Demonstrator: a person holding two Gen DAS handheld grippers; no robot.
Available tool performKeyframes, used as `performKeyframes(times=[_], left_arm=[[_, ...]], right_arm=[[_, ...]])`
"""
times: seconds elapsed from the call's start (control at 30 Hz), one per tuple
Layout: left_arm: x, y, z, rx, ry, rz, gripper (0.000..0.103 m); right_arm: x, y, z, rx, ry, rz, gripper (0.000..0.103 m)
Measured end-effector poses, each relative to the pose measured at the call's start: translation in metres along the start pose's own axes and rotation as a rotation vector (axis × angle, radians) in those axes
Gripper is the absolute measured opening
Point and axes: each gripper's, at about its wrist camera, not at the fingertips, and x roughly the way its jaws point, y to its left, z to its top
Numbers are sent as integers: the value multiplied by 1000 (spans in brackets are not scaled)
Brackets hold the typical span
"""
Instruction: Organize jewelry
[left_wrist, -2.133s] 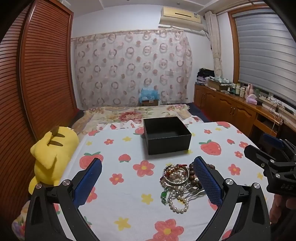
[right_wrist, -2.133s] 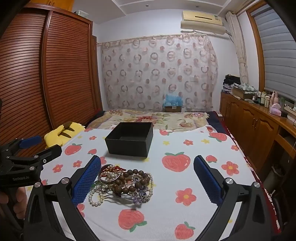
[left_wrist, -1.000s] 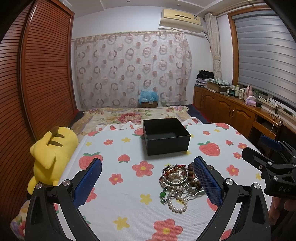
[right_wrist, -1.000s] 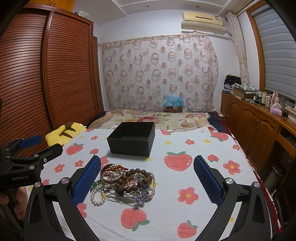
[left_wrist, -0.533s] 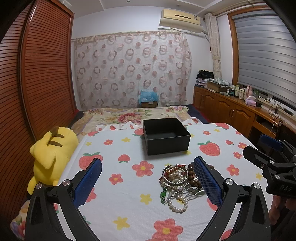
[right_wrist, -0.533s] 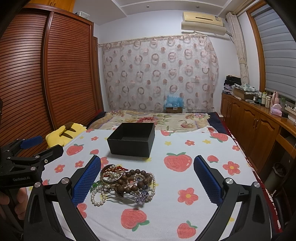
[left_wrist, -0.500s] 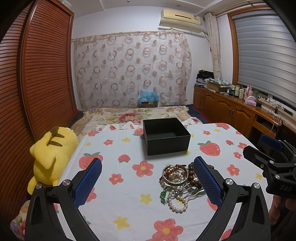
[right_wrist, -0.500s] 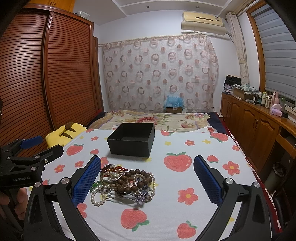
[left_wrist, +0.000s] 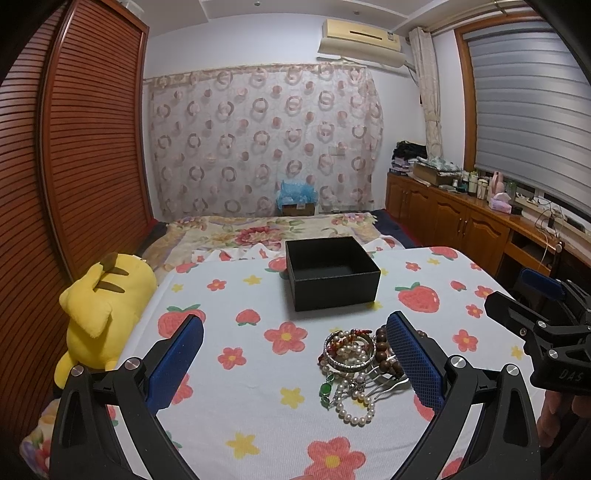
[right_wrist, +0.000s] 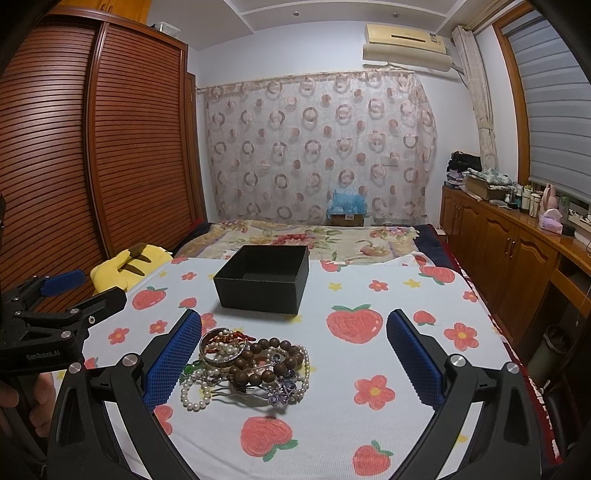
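Observation:
A tangled pile of jewelry (left_wrist: 356, 363) lies on the strawberry-print cloth: a silver bangle, pearl strands, brown wooden beads, a green pendant and a hair pin. It also shows in the right wrist view (right_wrist: 247, 365). An open, empty black box (left_wrist: 330, 271) stands behind the pile, also in the right wrist view (right_wrist: 264, 278). My left gripper (left_wrist: 295, 350) is open and empty, with the pile by its right finger. My right gripper (right_wrist: 293, 354) is open and empty, with the pile by its left finger.
A yellow plush toy (left_wrist: 105, 299) lies at the cloth's left edge by the wooden wardrobe (left_wrist: 77, 155). Wooden cabinets (right_wrist: 517, 251) with bottles run along the right. A floral blanket (left_wrist: 273, 230) lies behind the box.
Both grippers have drifted slightly; the views shift by a small amount. The jewelry and the box have not moved. Both grippers stay open.

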Motion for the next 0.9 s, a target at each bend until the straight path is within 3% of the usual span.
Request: performKeyframes(times=[0.77,0.9], left_arm=[[3,4,-2,0,27,-7,96],[17,6,-10,11,56,-32,96]], right_arm=[[-5,8,2,-2,7,7,101],[2,-10,-4,-15,23,39,101]])
